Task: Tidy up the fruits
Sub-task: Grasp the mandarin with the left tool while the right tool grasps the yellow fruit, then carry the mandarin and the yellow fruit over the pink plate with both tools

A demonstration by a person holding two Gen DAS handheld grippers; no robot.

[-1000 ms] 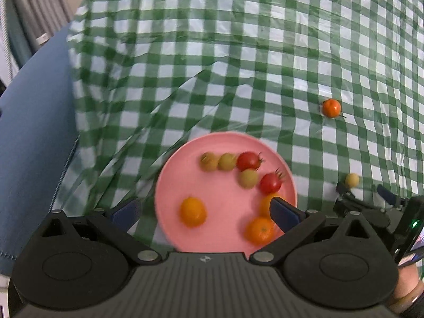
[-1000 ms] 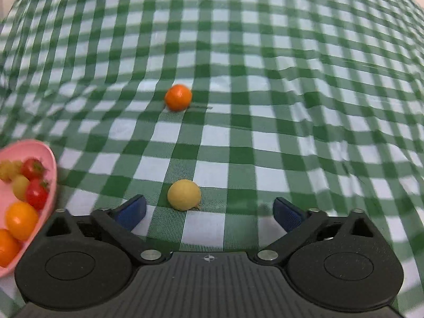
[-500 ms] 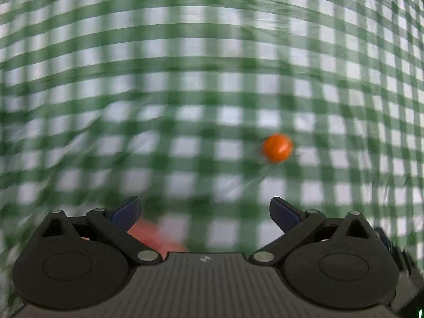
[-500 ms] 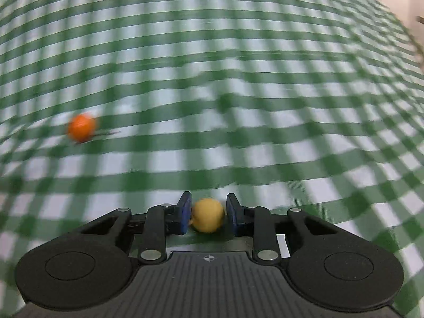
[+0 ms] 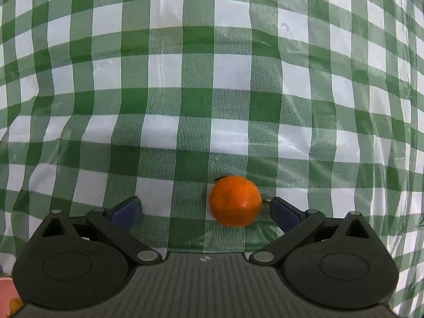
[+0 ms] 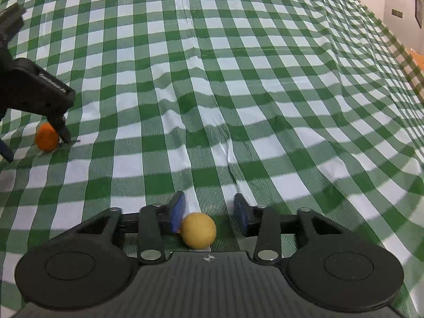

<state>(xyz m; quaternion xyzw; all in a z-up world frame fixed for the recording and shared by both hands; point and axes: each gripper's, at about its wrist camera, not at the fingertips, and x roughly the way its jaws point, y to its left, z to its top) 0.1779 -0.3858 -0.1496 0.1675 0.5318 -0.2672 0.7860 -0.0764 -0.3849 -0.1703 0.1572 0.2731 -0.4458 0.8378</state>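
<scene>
Straddling an orange tomato point(image 5: 234, 201) on the green checked tablecloth point(image 5: 212, 79), the left gripper point(image 5: 205, 209) stands wide apart — fruit near its right finger. The right gripper point(image 6: 209, 212), partly parted, has a yellow tomato point(image 6: 198, 229) against its left pad — unclamped.

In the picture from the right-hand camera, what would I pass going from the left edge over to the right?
Black left gripper around a small round orange fruit → right gripper's left blue finger pad → round yellow fruit → its right blue finger pad, all on the green-and-white checked tablecloth.
</scene>
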